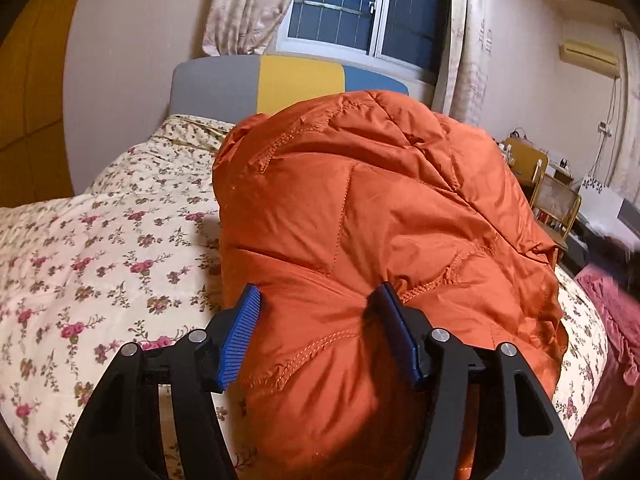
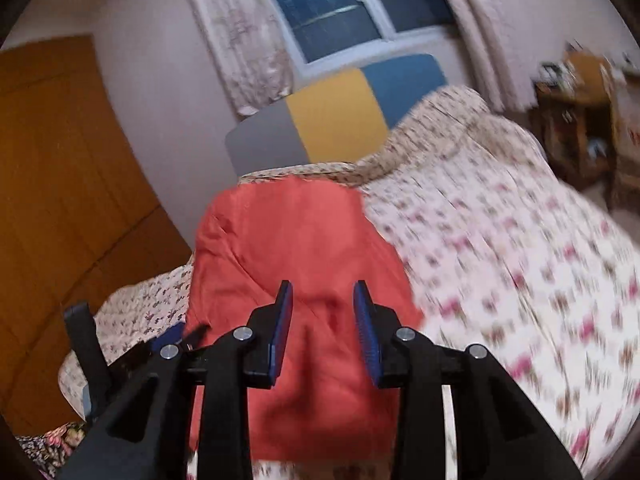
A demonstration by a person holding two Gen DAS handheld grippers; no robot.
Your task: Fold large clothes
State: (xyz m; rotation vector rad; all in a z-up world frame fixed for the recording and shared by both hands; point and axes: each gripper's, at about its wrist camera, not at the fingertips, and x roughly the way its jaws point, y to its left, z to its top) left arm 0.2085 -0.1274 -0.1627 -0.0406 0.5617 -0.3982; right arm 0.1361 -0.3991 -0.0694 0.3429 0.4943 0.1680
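An orange puffy quilted jacket (image 1: pixel 380 216) lies bunched in a folded mound on the floral bedspread (image 1: pixel 92 248). My left gripper (image 1: pixel 318 304) is open, its blue pads straddling the near edge of the jacket, with fabric bulging between the jaws. In the right wrist view the same jacket (image 2: pixel 296 248) lies in front of my right gripper (image 2: pixel 323 298), which is open just above its near part; this view is motion-blurred. My left gripper (image 2: pixel 176 336) shows at the jacket's left edge there.
The bed has a grey, yellow and blue headboard (image 1: pixel 288 80) under a curtained window (image 1: pixel 360 4). A wooden wardrobe (image 2: pixel 60 200) stands left of the bed. Wooden chairs (image 1: pixel 552 196) and a cluttered desk stand to the right. A dark red cloth (image 1: pixel 612 320) lies at the bed's right edge.
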